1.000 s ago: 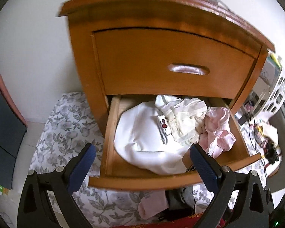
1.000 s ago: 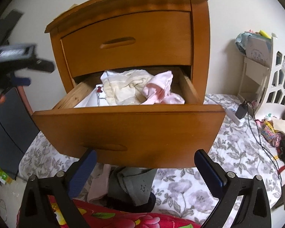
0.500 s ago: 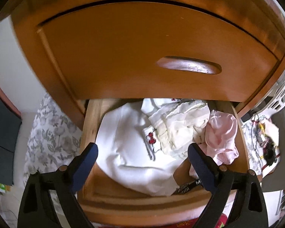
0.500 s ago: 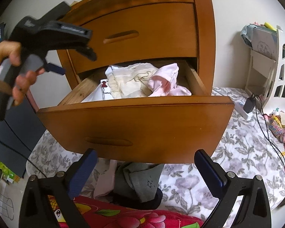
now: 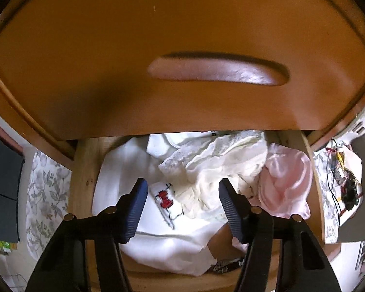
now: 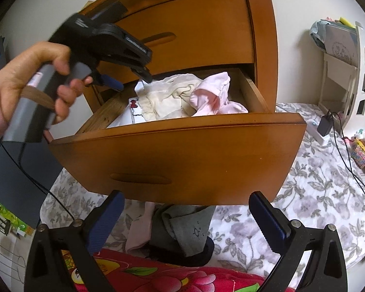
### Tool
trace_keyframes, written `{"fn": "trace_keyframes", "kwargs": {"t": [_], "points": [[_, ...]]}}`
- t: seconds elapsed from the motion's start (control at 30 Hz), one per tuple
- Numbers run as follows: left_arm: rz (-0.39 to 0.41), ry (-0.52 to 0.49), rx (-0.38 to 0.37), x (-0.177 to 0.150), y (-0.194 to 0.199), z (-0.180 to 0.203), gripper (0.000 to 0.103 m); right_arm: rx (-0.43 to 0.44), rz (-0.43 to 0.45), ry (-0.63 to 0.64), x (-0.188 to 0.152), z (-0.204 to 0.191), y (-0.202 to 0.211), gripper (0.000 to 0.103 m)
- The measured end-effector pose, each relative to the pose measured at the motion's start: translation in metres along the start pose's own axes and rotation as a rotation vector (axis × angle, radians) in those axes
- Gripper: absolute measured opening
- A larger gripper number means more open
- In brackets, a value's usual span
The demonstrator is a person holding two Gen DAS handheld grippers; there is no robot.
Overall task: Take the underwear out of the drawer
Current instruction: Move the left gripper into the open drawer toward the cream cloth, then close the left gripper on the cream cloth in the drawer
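Observation:
The lower drawer (image 6: pixel 177 160) of a wooden nightstand stands pulled out. Inside lie a crumpled cream garment (image 5: pixel 219 163), a pink garment (image 5: pixel 287 182) at the right and a white piece with a red bow motif (image 5: pixel 165 199). My left gripper (image 5: pixel 182 187) points down into the drawer just above the cream and white cloth. Its jaws are closing with cloth between them, and the pads are not pressing on it. In the right wrist view a hand holds the left gripper (image 6: pixel 130 80) over the drawer's back left. My right gripper (image 6: pixel 186 202) hangs open below the drawer front, holding nothing.
The upper drawer (image 5: pixel 182 48) is closed, right above the left gripper. Grey and pink clothes (image 6: pixel 182 226) lie under the open drawer on a floral quilt (image 6: pixel 316 194). A red flowered blanket (image 6: pixel 158 275) is nearest. A charger with cables (image 6: pixel 326 124) and a white shelf (image 6: pixel 340 73) stand at right.
My left gripper has moved in and down over the drawer's clothes, and its jaws have narrowed. The right gripper has stayed in place, open.

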State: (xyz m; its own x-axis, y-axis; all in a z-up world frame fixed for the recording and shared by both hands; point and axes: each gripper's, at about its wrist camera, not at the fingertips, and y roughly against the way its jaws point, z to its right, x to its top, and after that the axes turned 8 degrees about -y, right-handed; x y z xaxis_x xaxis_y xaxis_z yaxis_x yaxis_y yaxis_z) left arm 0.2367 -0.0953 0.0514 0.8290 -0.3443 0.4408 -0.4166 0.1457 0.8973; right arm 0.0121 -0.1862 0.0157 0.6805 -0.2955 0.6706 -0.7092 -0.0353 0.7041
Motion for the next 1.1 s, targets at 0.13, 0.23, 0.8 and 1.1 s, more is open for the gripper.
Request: {"fn": "trace_keyframes", "kwargs": {"t": [0.13, 0.23, 0.8, 1.1], "points": [[-0.009, 0.023, -0.010, 0.007, -0.012, 0.001, 0.056, 0.004, -0.011, -0.010, 0.000, 0.002, -0.002, 0.103], [-0.017, 0.016, -0.016, 0.012, -0.020, 0.004, 0.048, 0.010, -0.018, -0.020, 0.000, 0.003, -0.004, 0.103], [-0.020, 0.003, -0.007, 0.014, -0.040, 0.014, 0.007, 0.023, -0.035, -0.043, 0.000, 0.007, -0.007, 0.103], [0.083, -0.012, -0.047, -0.006, 0.005, 0.012, 0.006, 0.019, -0.036, -0.042, -0.001, 0.006, -0.007, 0.103]]}}
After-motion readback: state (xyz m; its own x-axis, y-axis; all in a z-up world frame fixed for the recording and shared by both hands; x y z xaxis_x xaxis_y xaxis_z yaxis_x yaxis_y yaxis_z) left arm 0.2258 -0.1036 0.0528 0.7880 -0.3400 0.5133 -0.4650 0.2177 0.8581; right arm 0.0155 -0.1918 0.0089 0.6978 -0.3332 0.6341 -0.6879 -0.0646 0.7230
